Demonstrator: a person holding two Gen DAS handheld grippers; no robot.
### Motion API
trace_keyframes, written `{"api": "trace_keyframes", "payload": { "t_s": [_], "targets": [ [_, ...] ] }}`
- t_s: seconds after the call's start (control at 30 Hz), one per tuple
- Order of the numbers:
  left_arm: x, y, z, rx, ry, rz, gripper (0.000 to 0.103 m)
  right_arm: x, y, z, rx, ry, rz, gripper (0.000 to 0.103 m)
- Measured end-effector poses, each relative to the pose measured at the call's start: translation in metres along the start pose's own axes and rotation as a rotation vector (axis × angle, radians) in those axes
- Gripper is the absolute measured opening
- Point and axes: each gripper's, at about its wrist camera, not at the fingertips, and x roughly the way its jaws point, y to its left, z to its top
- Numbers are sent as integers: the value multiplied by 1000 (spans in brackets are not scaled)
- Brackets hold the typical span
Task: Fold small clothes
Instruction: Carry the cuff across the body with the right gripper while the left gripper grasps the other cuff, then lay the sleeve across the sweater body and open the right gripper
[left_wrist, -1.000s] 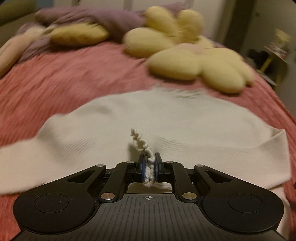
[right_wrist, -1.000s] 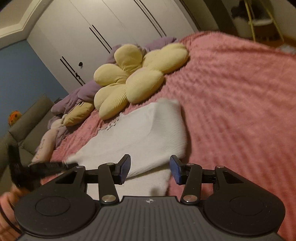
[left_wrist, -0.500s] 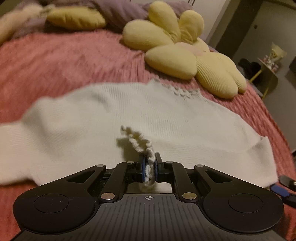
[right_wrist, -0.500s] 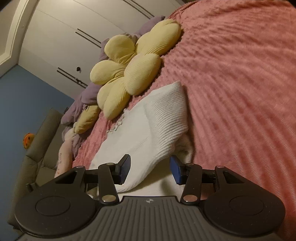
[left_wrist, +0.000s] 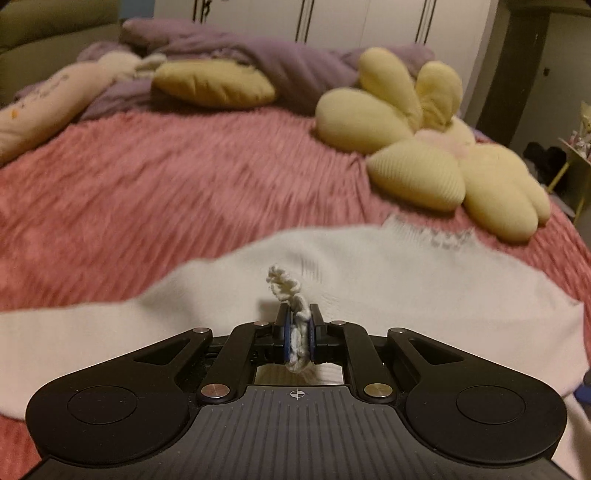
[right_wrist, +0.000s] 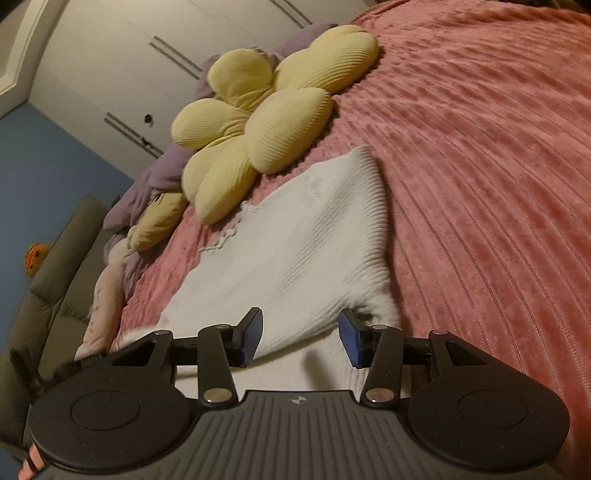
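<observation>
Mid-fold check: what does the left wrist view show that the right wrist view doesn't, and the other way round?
Only the left wrist view: the left gripper shut on the white garment's scalloped edge, and a shelf at far right.

Only the right wrist view: the right gripper open, its blue pads either side of a folded ribbed part of the garment without closing on it, plus a blue wall and a grey sofa.

Both: the white knit garment on the pink bedspread, the yellow flower pillow, purple bedding and white wardrobe doors.
</observation>
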Motion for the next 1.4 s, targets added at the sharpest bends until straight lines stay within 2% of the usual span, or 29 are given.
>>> {"api": "trace_keyframes", "payload": {
  "t_s": [0.07, 0.1, 0.2, 0.3, 0.53, 0.67, 0.7, 0.77, 0.87, 0.93, 0.97, 1.0, 1.03, 1.17, 1.27, 1.33, 1.37, 1.4],
  "targets": [
    [4, 5, -6, -26, 13, -4, 11, 4, -3, 1, 15, -10, -24, 34],
    [6, 7, -7, -39, 19, -6, 11, 5, -4, 1, 16, -14, -39, 25],
    [5, 10, -7, -61, 15, -27, 11, 8, -1, 1, -37, -28, -104, 5],
    [5, 9, -6, -62, 5, -37, 11, 7, 3, 1, -116, -64, -167, 0],
    [9, 1, -9, -11, 8, -16, 12, 11, 22, -10, -349, -105, -306, 0],
    [13, -3, -9, 1, 20, -9, 13, 12, 31, -17, -436, -139, -398, 0],
    [16, -4, -11, 14, 33, 4, 16, 15, 33, -19, -475, -143, -424, 0],
    [19, -5, -14, 37, 48, 52, 32, 22, 38, -22, -530, -128, -452, 0],
    [7, 1, -16, -2, 31, 44, 40, 22, 44, -20, -582, -64, -454, 0],
    [-3, 6, -16, -43, 17, 25, 45, 11, 48, -16, -541, -26, -412, 8],
    [-8, 7, -16, -55, 6, 18, 48, 5, 49, -16, -521, -22, -391, 16],
    [-11, 6, -16, -60, 1, 14, 49, -3, 52, -16, -513, -40, -375, 25],
    [-15, 5, -16, -62, -5, 6, 51, -7, 56, -18, -522, -59, -367, 27],
    [-11, -6, -19, -25, 18, -9, 53, -15, 77, -21, -590, -133, -339, 27],
    [-3, -10, -25, -4, 40, 8, 53, 8, 80, -22, -639, -78, -369, 26],
    [5, -10, -28, 6, 56, 29, 54, 30, 68, -25, -640, 9, -429, 26],
    [7, -8, -28, 4, 57, 39, 59, 36, 60, -27, -632, 15, -428, 26],
    [9, -4, -28, -9, 63, 37, 61, 36, 59, -30, -645, -16, -414, 26]
  ]
}}
